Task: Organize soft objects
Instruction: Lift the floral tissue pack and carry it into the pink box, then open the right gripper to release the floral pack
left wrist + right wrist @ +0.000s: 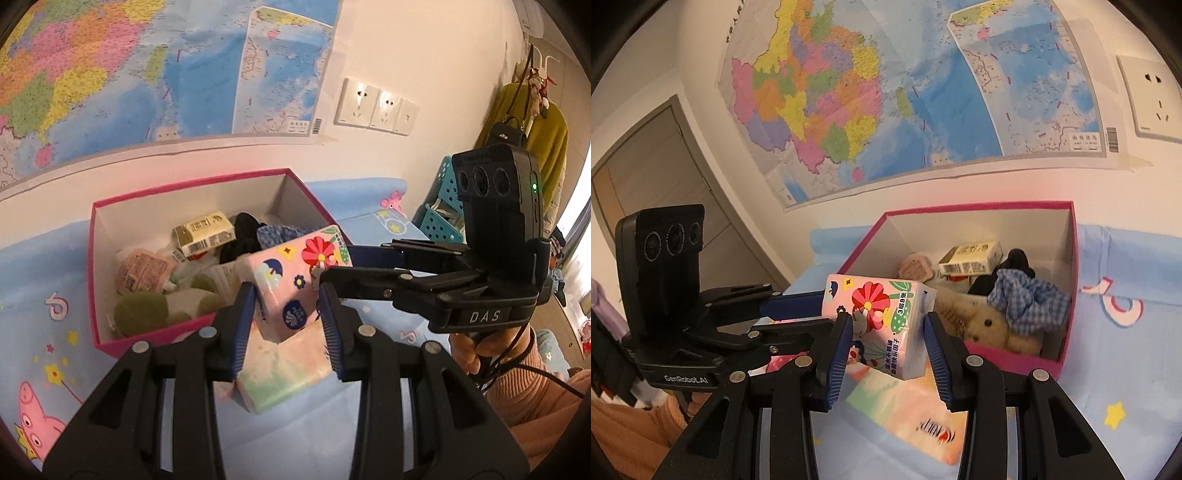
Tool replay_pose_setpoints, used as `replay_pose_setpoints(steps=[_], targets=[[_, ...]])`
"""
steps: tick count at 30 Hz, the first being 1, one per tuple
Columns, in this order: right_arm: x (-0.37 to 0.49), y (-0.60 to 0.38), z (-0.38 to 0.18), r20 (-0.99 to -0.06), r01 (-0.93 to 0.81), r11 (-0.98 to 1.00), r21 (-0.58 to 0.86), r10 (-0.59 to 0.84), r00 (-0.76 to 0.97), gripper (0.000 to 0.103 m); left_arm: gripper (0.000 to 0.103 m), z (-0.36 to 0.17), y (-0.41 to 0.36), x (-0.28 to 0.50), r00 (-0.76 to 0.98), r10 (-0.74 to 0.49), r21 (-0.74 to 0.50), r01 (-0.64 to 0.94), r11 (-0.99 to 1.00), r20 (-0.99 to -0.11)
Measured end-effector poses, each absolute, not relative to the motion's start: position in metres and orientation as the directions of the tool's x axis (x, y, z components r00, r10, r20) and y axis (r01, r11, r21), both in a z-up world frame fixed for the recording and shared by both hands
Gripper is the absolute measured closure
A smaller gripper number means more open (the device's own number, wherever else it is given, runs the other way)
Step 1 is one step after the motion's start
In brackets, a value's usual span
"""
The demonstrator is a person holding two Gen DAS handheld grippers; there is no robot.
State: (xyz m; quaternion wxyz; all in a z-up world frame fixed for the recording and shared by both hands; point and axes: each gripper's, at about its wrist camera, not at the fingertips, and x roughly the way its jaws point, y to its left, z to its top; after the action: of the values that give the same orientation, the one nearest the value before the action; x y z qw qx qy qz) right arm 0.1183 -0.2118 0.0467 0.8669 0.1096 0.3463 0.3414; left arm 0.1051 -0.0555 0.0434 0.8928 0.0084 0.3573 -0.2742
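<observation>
Brown teddy (988, 325) in right view only

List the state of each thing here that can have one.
Flowered pink tissue pack: lifted, tilted, gripped from two sides.
Left gripper: shut on the flowered pack.
Right gripper: shut on the same pack.
Pink cardboard box: open, partly filled.
Pastel tissue pack: lying flat on the blue bedsheet, outside the box.
Blue checked cloth: crumpled inside the box.
</observation>
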Motion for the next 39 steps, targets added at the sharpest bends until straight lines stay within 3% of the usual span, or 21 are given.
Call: replay_pose_setpoints(steps=[39], targets=[[0.212, -0.195, 0.023, -0.588, -0.42, 0.779, 0.465, 0.627, 0.511, 0.062, 0.065, 0.024, -0.042, 0.192, 0.552, -0.452, -0.245, 0.408, 0.88, -0.701]])
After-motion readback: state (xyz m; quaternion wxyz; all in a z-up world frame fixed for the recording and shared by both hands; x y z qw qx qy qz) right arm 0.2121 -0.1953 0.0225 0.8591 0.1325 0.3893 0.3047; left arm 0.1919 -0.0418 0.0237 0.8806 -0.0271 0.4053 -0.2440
